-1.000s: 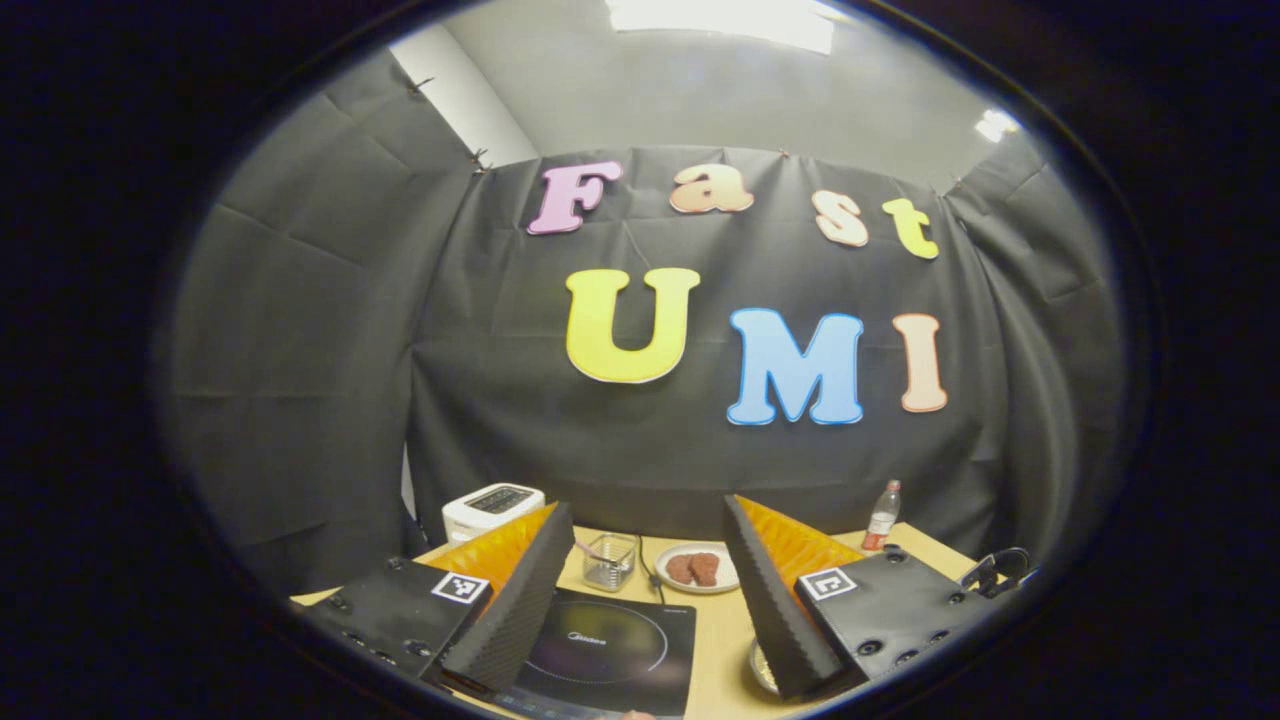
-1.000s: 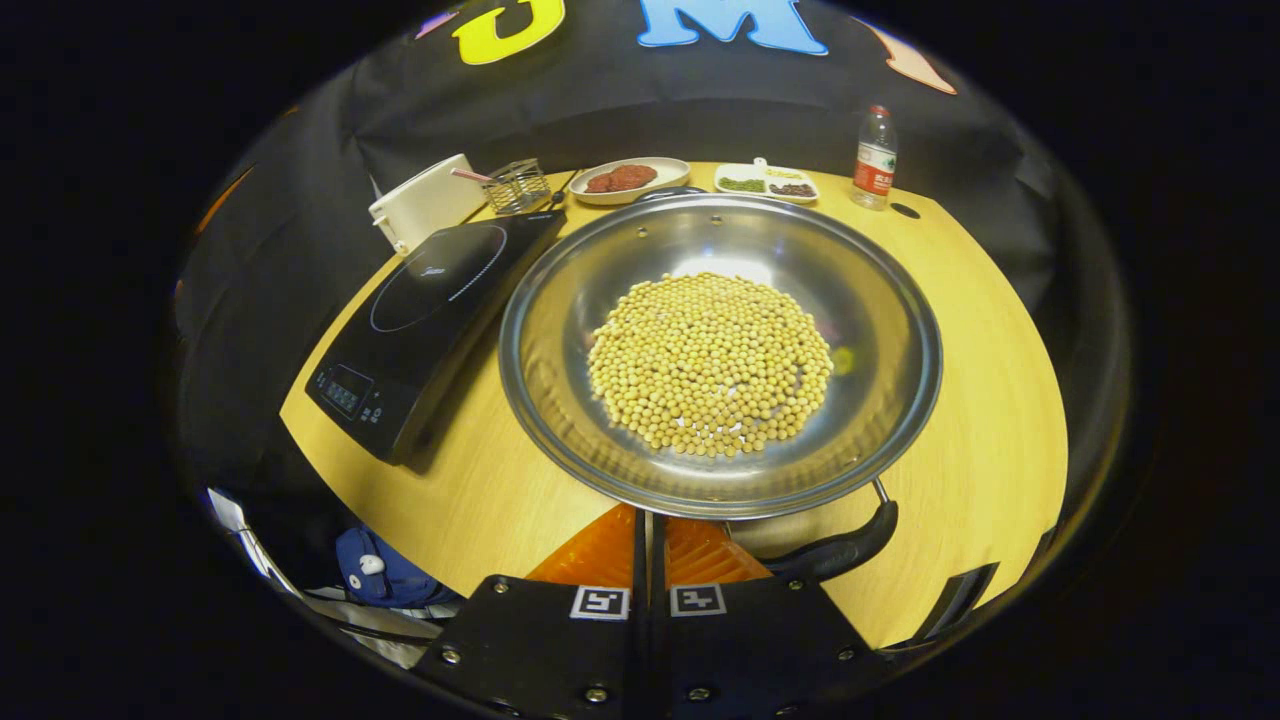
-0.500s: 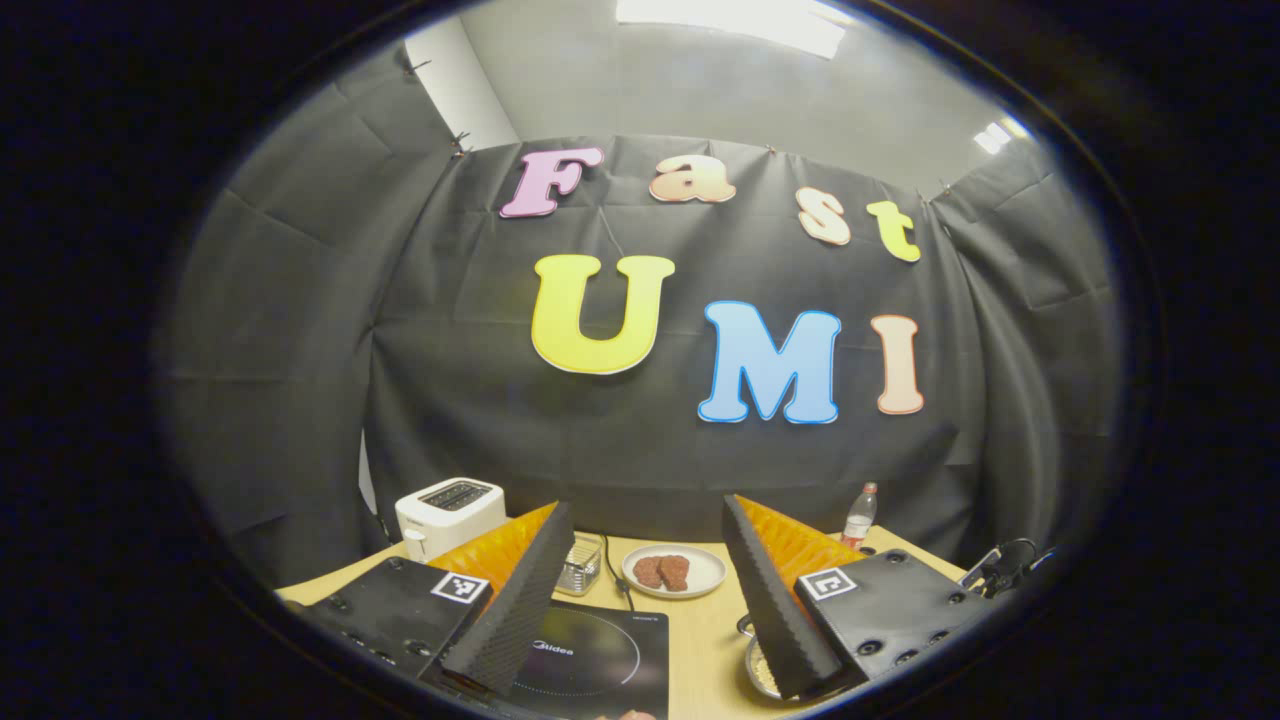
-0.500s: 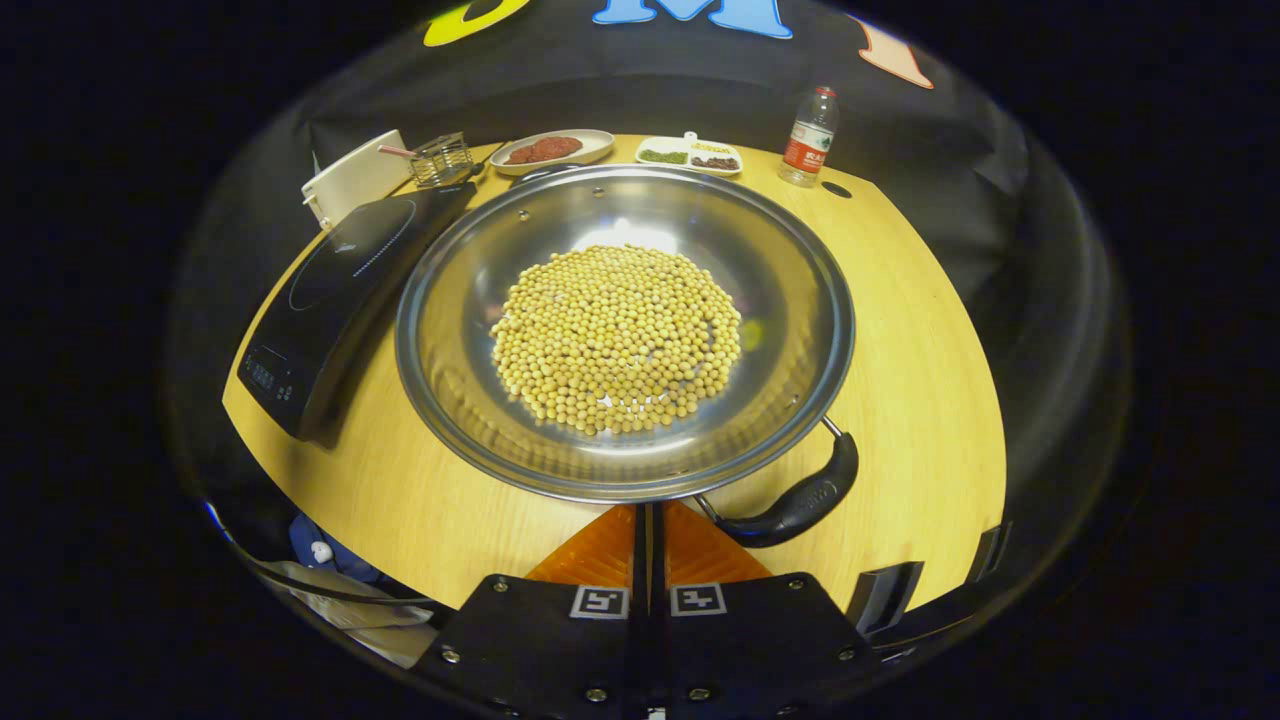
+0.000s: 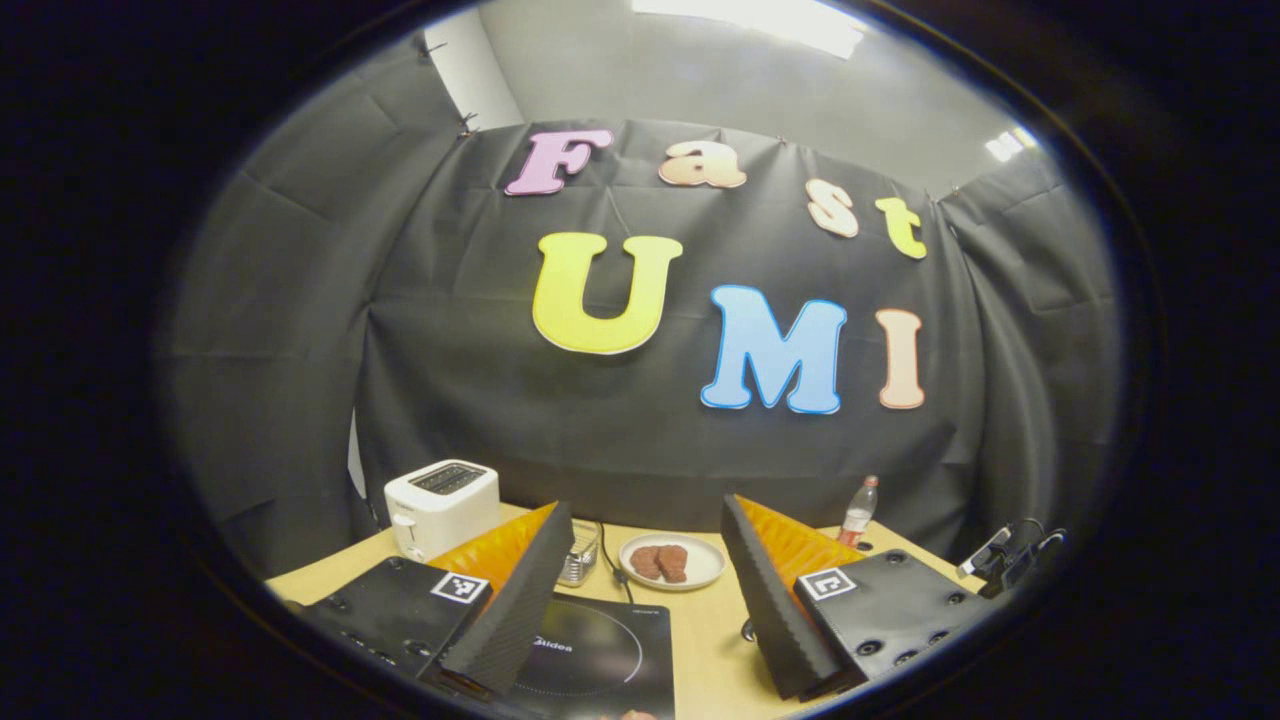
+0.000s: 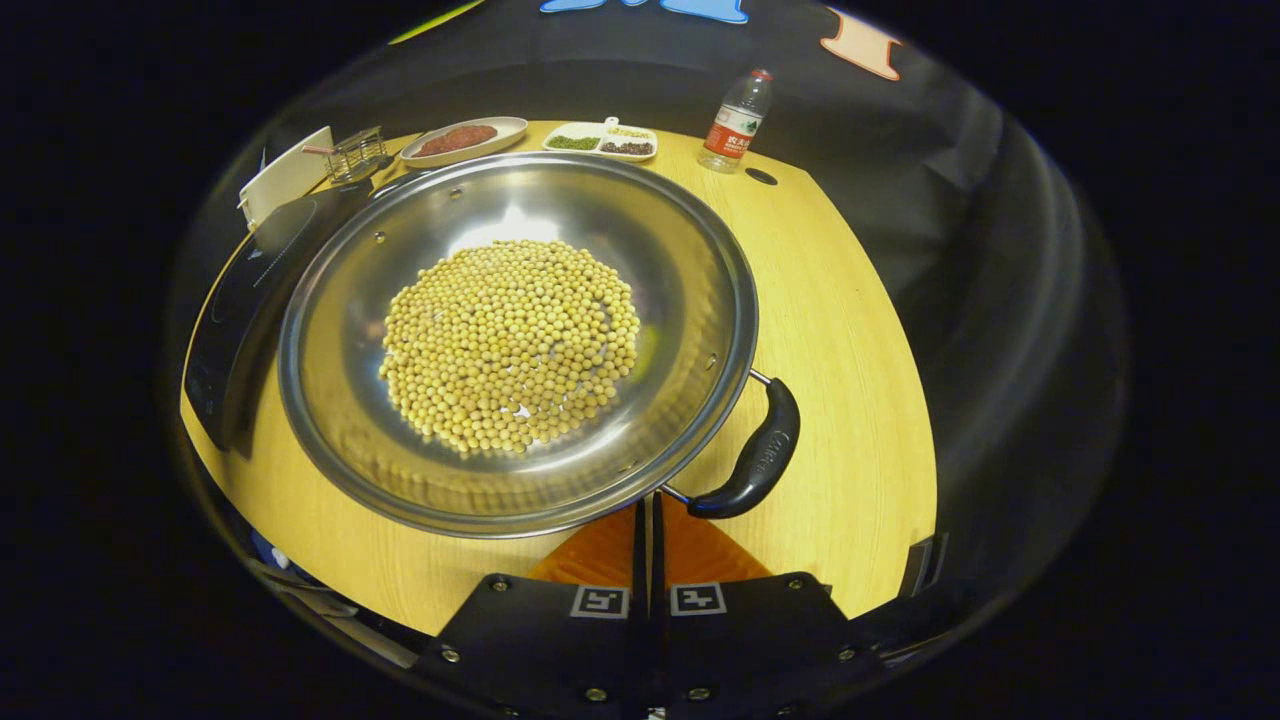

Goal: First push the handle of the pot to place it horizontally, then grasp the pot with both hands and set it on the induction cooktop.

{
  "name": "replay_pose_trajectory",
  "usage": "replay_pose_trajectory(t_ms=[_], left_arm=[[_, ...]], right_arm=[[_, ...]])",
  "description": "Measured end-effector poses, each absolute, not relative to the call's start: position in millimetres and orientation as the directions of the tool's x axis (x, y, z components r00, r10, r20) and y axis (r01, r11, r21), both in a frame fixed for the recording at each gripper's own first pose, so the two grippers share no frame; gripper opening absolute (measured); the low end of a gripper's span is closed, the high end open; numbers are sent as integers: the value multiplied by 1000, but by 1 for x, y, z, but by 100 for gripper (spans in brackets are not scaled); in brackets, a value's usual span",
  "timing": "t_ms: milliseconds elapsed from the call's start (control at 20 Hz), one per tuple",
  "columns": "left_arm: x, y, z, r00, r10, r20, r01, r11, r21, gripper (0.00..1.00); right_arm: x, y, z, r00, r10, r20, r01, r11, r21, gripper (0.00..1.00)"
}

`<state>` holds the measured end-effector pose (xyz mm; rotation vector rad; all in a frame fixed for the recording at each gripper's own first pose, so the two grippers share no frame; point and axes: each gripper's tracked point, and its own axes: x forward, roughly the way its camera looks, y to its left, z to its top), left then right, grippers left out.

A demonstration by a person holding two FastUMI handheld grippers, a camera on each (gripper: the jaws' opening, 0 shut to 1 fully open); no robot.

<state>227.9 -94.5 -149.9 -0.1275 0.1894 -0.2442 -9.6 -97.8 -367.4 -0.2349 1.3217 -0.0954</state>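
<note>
A wide steel pot [image 6: 700,250] holding a heap of soybeans [image 6: 510,345] stands on the wooden table. Its black handle [image 6: 755,460] sticks out at the lower right of the rim in the right gripper view. My right gripper [image 6: 648,515] is shut with nothing between its fingers. Its tips sit at the pot's near rim, just left of the handle's near end. The black induction cooktop [image 6: 225,330] lies left of the pot, partly hidden by it. My left gripper [image 5: 640,615] hangs open above the cooktop [image 5: 600,660], holding nothing.
Along the back of the table stand a white toaster [image 5: 440,495], a wire basket [image 6: 355,155], a plate of meat [image 5: 672,562], a divided dish [image 6: 600,140] and a water bottle [image 6: 735,110]. Bare tabletop [image 6: 850,330] lies right of the pot.
The pot's handle has swung from the near side round to the right, while the shut right gripper stayed at the rim. The left gripper view has shifted left, and the pot has left it.
</note>
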Motion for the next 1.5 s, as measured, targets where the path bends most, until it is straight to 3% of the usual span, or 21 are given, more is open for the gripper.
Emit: replay_pose_trajectory(t_ms=[300, 800, 1200, 1250, 1300, 1350, 1400, 1450, 1500], left_arm=[[230, -94, -152, 960, -212, -184, 194, 975, -112, 97], [237, -122, -173, 959, -138, -249, 127, 990, -60, 95], [235, -148, -223, 927, -146, -346, 137, 989, -48, 97], [234, -154, -234, 916, -158, -368, 150, 987, -51, 97], [234, -162, -246, 903, -170, -394, 161, 985, -57, 96], [234, -169, -259, 889, -185, -419, 175, 983, -63, 95], [234, -175, -269, 875, -197, -442, 186, 980, -67, 99], [235, -183, -278, 863, -211, -460, 200, 977, -72, 97], [234, -190, -288, 850, -222, -477, 213, 974, -74, 95]], right_arm=[[16, -133, -378, 262, -232, -937, -107, 958, -267, 1], [66, -129, -384, 346, -153, -926, -261, 932, -252, 1], [83, -127, -368, 422, -107, -900, -250, 941, -229, 1], [83, -129, -362, 431, -99, -897, -235, 947, -218, 21], [84, -134, -355, 451, -98, -887, -214, 953, -214, 33], [84, -141, -349, 470, -106, -876, -187, 958, -216, 57], [83, -147, -343, 489, -110, -865, -154, 966, -210, 65], [85, -150, -334, 519, -106, -848, -108, 976, -188, 95], [85, -148, -330, 533, -93, -841, -68, 986, -152, 100]])
